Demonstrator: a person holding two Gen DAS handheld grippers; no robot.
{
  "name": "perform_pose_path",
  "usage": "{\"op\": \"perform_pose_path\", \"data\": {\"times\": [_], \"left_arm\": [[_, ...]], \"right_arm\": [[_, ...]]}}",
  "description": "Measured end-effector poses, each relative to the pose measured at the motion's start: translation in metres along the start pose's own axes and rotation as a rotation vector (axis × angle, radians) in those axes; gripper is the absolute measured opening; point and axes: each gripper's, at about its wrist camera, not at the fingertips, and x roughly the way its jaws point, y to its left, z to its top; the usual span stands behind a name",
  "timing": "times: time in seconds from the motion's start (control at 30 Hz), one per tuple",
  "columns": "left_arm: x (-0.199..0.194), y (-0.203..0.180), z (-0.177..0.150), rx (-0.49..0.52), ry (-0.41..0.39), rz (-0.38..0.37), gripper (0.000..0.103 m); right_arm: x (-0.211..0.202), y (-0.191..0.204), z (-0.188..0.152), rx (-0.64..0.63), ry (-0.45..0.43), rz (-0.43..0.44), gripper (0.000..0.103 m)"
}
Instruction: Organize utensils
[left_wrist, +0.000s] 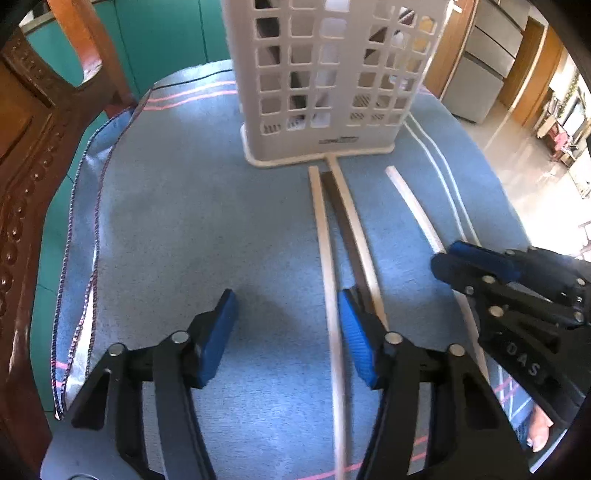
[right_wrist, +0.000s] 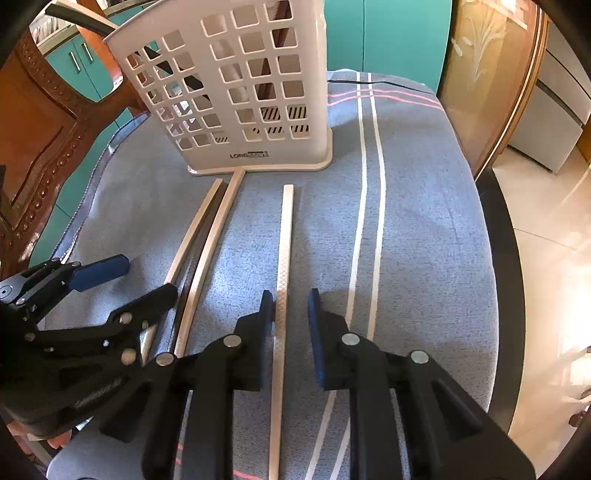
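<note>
1. On the desk, under a blue-grey cloth with white and pink stripes, four long utensils, probably chopsticks, lie lengthwise, pointing toward a white perforated utensil basket at the far edge.
2. Three lie close together left of centre: a left pale stick, a dark stick in the middle, and a right pale stick whose far tip touches the basket's base.
3. A single pale stick lies apart to the right of them.
4. My reading is that the task is partly done: some pieces already stand inside the basket, seen through its holes, while four utensils are left on the cloth.
5. The left hand-held gripper is open, with the left pale stick between its jaws but not pressed; its right pad sits beside the dark stick.
6. The right hand-held gripper is slightly open astride the single pale stick, its pads near but not clamping it.
7. A carved wooden chair stands at the left, teal cabinets behind, tiled floor to the right.
8. Crowding among the three close sticks, and the two tools working near each other, look like the main hindrance.
</note>
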Motion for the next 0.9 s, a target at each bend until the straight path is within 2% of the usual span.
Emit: {"op": "perform_pose_path", "data": {"times": [0.03, 0.1, 0.13, 0.2, 0.23, 0.3, 0.33, 0.37, 0.53, 0.7, 0.77, 0.8, 0.9], "left_arm": [[0.0, 0.001, 0.001, -0.005, 0.0, 0.003, 0.043], [-0.001, 0.004, 0.001, -0.019, 0.0, 0.004, 0.032], [-0.001, 0.007, 0.001, -0.024, -0.001, 0.007, 0.023], [-0.001, 0.01, 0.002, -0.031, 0.002, 0.004, 0.011], [-0.001, 0.011, 0.002, -0.035, 0.004, 0.003, 0.009], [-0.001, 0.009, 0.001, -0.04, 0.006, 0.003, 0.008], [-0.001, 0.01, 0.0, -0.04, 0.009, 0.003, 0.007], [-0.002, 0.01, 0.0, -0.039, 0.011, 0.002, 0.007], [-0.009, 0.013, -0.009, 0.002, 0.034, -0.045, 0.007], [-0.007, 0.008, -0.007, 0.015, 0.033, -0.045, 0.007], [-0.005, 0.015, -0.003, -0.008, 0.033, -0.039, 0.015], [-0.004, 0.018, -0.002, -0.017, 0.033, -0.041, 0.021], [-0.001, 0.024, 0.004, -0.037, 0.031, -0.047, 0.025]], "right_arm": [[0.0, 0.002, 0.0, 0.0, -0.001, -0.001, 0.02], [-0.001, 0.003, -0.002, 0.001, -0.004, 0.0, 0.02], [0.001, 0.004, -0.001, 0.0, -0.005, 0.001, 0.02], [0.002, 0.003, -0.002, -0.001, -0.009, 0.003, 0.02], [0.002, 0.003, -0.003, -0.001, -0.011, 0.006, 0.019], [0.001, -0.001, -0.004, 0.007, -0.012, 0.013, 0.015], [0.001, -0.003, -0.004, 0.016, -0.006, 0.023, 0.008], [0.001, -0.007, -0.003, 0.027, 0.0, 0.035, 0.007], [-0.005, -0.014, -0.012, 0.05, 0.044, 0.085, 0.007], [-0.013, -0.012, -0.022, 0.015, 0.064, 0.094, 0.007], [-0.013, -0.011, -0.019, 0.008, 0.06, 0.08, 0.017], [-0.012, -0.008, -0.015, 0.005, 0.061, 0.073, 0.019], [-0.007, 0.0, -0.007, -0.034, 0.068, 0.03, 0.019]]}}
